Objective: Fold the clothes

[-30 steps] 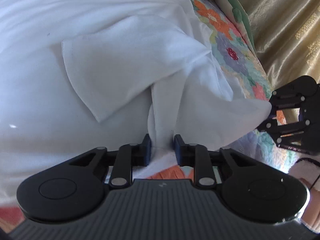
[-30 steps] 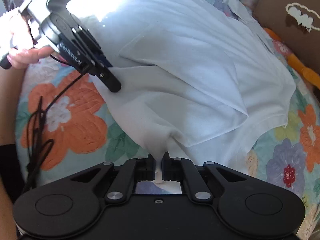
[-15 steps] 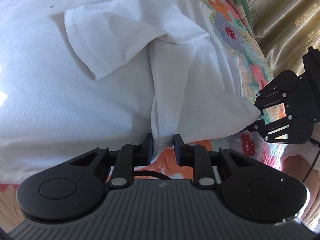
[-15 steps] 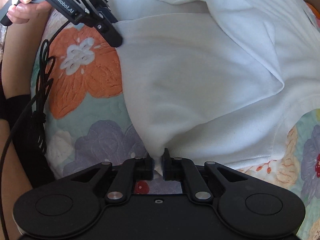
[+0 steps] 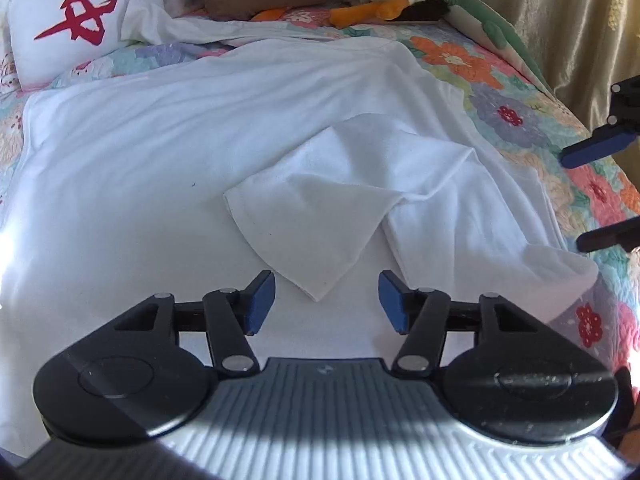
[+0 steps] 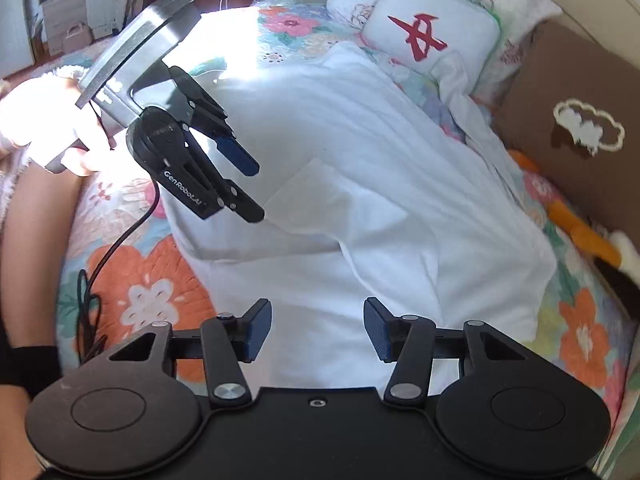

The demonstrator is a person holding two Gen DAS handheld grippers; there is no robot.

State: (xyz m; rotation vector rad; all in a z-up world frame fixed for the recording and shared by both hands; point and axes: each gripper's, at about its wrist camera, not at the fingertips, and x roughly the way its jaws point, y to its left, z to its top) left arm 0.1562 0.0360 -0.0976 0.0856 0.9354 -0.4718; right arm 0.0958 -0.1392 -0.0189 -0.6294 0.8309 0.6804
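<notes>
Both claws released, left claw (image 5: 326, 300) and right claw (image 6: 318, 330) hovering over the white shirt (image 5: 160, 152) spread on the bed (image 5: 520, 92). That loose folded sleeve (image 5: 316, 216) could slip open if snagged.

Bed with floral quilt (image 5: 516, 116), orange and purple blooms; white pillow (image 6: 432, 36) bearing red mark; brown cushion (image 6: 580, 128) with cloud motif; gold curtain (image 5: 560, 20) at bedside; cabinet (image 6: 60, 8) beyond; strong sunlight across bedding.

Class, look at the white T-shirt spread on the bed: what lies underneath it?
Under the white T-shirt a floral quilt shows around its edges. Whatever lies beneath the shirt's middle is covered.
</notes>
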